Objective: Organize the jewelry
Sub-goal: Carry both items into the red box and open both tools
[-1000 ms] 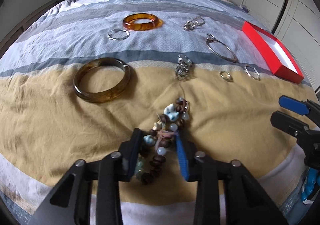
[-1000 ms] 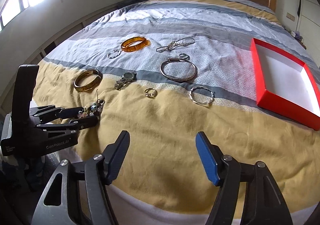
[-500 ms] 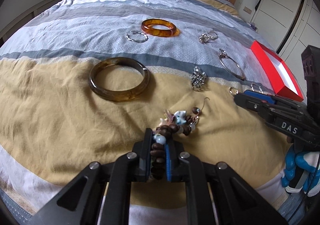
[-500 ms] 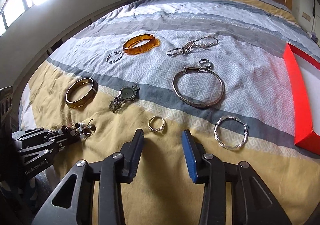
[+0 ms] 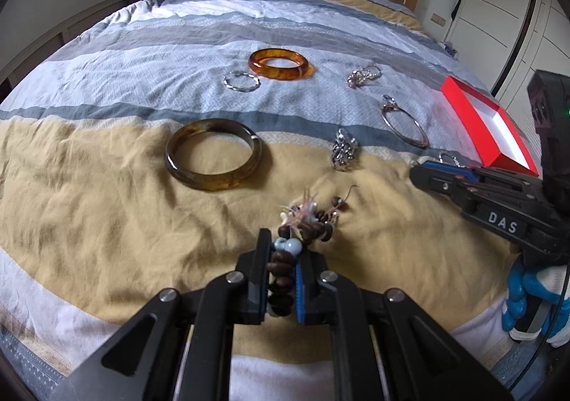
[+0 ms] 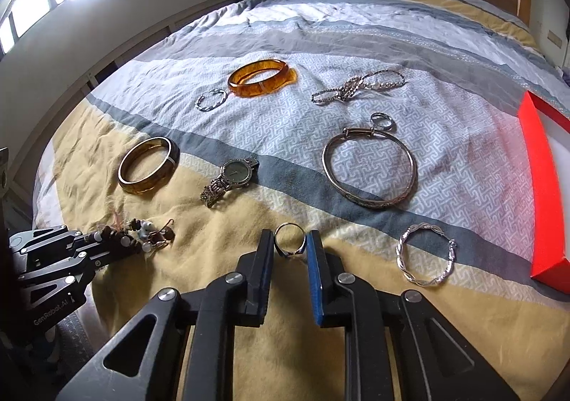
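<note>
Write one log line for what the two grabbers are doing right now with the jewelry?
left gripper: shut on beaded bracelet | right gripper: open around ring | red box: nothing visible inside

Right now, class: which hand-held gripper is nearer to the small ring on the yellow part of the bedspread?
Right. The right hand-held gripper has its fingers on either side of the small ring; the left hand-held gripper is off to the side, clamping the beaded bracelet.

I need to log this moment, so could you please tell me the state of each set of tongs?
Left tongs: shut on the beaded bracelet.
Right tongs: open, straddling the small ring.
</note>
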Available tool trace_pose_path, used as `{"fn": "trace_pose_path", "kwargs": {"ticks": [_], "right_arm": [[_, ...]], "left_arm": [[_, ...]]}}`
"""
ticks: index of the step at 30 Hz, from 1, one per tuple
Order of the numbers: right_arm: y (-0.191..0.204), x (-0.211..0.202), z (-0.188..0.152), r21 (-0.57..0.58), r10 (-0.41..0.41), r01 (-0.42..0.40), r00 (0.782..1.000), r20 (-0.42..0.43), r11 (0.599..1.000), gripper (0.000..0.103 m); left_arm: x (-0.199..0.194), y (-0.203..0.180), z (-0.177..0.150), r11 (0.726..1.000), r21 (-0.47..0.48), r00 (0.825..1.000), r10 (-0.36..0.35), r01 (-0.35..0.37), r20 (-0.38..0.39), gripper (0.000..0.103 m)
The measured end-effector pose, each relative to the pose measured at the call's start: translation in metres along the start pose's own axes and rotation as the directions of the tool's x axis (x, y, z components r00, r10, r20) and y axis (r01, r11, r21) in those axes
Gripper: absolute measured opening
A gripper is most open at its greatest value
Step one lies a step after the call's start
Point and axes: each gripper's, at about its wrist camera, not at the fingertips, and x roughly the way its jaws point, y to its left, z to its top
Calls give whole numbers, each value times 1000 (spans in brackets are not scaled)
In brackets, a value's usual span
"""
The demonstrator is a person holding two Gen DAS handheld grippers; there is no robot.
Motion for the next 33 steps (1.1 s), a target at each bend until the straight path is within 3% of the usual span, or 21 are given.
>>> {"fn": "trace_pose_path", "kwargs": {"ticks": [11,19,26,33], "right_arm": [[-14,-120,-27,85,-68,57,990,123,995,18],[-63,-191,-56,174,-162,131,970,180,976,18],[-138,-217,-61,231,-263,220,948,178,948,19],[-221,-194,-34,246,-305,262,939,157,933,19]], "left_arm": [[-61,-28,4,998,54,998,6,-10,60,10],[-96,-96,29,983,170,991,-92,74,101,10],[-69,-186,70,948,262,977,-204,181,64,10],[-4,-276,125,909,329,960,-280,256,25,11]]}}
